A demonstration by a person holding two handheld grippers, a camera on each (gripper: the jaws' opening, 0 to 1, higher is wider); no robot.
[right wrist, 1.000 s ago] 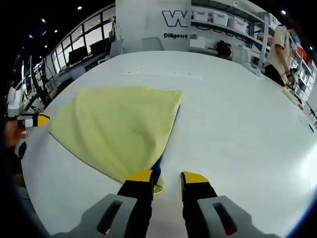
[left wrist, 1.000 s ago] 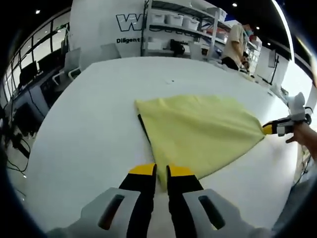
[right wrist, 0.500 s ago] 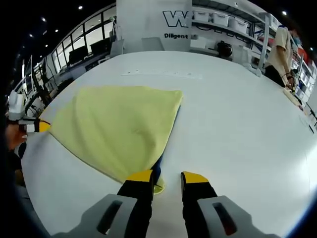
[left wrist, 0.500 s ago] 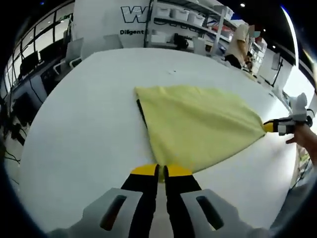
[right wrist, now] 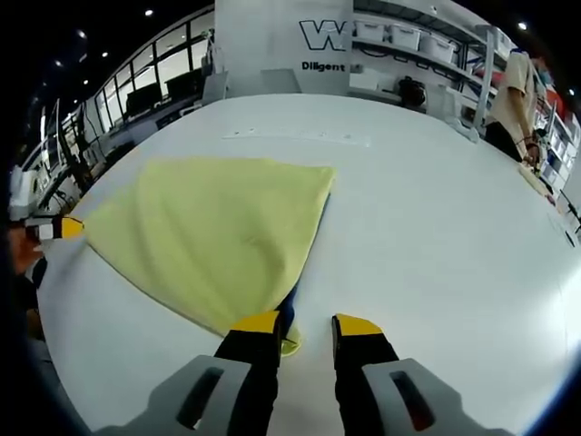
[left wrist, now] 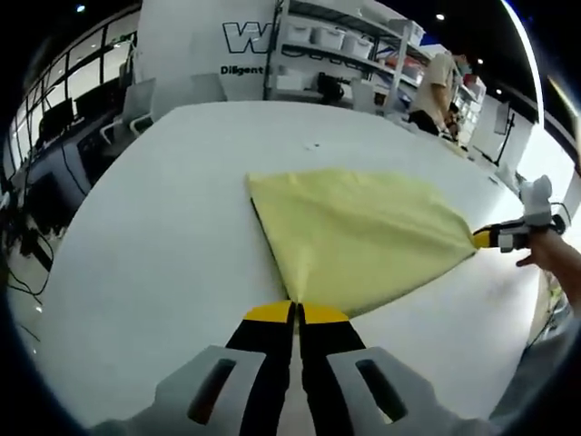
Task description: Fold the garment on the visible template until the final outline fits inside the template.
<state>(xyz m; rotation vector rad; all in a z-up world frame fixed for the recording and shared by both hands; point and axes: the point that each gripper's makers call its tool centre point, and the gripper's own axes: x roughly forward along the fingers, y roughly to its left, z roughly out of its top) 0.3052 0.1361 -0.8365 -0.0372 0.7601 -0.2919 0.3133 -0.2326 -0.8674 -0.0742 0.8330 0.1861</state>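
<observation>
A yellow garment (left wrist: 363, 232) lies flat on a white table (left wrist: 154, 236), folded into a wedge. A thin dark strip of the template (left wrist: 260, 221) shows along its left edge. My left gripper (left wrist: 297, 313) is shut on the garment's near corner. My right gripper (left wrist: 486, 239) sits at the far right corner, held by a hand. In the right gripper view the garment (right wrist: 209, 236) spreads ahead and a blue strip of the template (right wrist: 289, 302) peeks out. My right gripper (right wrist: 306, 324) stands open, the garment's tip lying between the jaws. My left gripper (right wrist: 73, 227) holds the far left corner.
A person (left wrist: 434, 86) stands at the table's far right, also seen as a person (right wrist: 513, 91) in the right gripper view. Shelves with bins (left wrist: 336, 54) and a white wall with lettering stand behind. Chairs and desks (left wrist: 54, 154) line the left side.
My left gripper's jaws have closed fully on the garment's near corner. In the right gripper view that corner has drawn slightly outward to the left. The right gripper has stayed put.
</observation>
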